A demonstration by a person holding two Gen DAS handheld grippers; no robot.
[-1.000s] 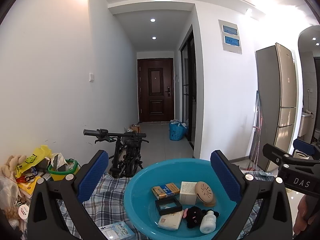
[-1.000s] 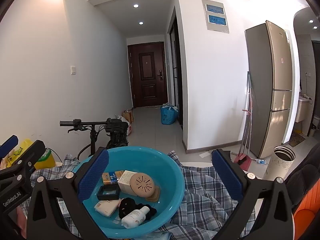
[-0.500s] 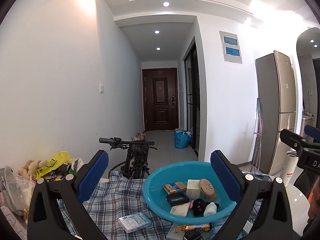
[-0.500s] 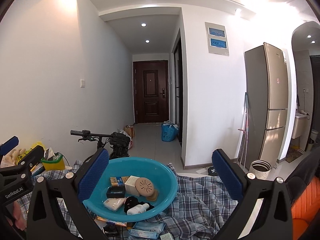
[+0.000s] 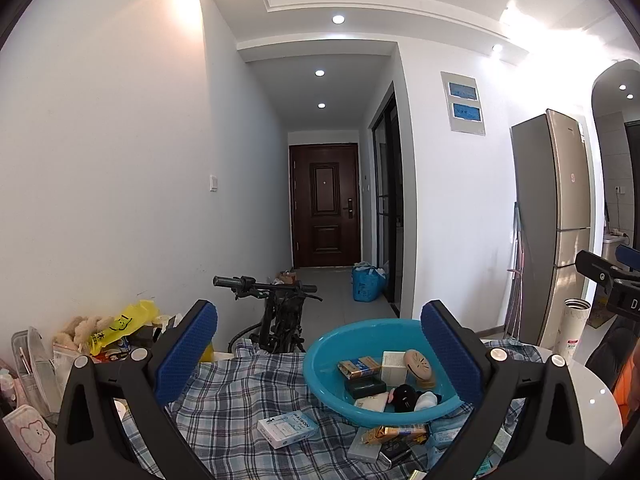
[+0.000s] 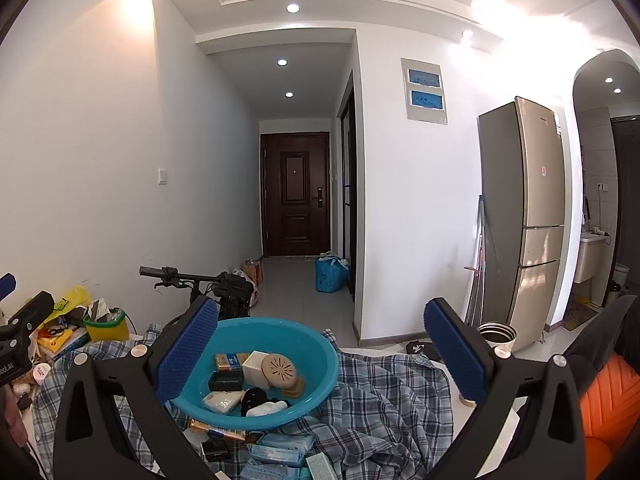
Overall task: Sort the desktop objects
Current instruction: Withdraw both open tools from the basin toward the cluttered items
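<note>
A blue basin (image 5: 360, 338) sits on a plaid cloth (image 5: 232, 400) ahead of both grippers. It holds a yellow-blue box (image 5: 359, 367), a white box (image 5: 394, 360), a beige round disc (image 5: 418, 362), a black case (image 5: 365, 386), a black plush (image 5: 404, 394) and a white bottle (image 5: 426, 400). A white-blue box (image 5: 287, 428) and a gold packet (image 5: 396, 432) lie in front of the basin. My left gripper (image 5: 318, 320) is open with nothing between its fingers. My right gripper (image 6: 322, 312) is open too, with the basin (image 6: 280, 340) low on its left.
A folded bike (image 5: 280, 312) stands behind the table. Bags, a yellow sack (image 5: 120, 326) and a yellow tub (image 6: 106, 324) crowd the left side. A steel cup (image 6: 496, 334) stands at the right, an orange seat (image 6: 608, 392) beyond it. Wipe packs (image 6: 280, 450) lie near the front.
Both grippers have drawn back and risen away from the basin, so it looks smaller and the loose items in front of it have come into view. Both stay open.
</note>
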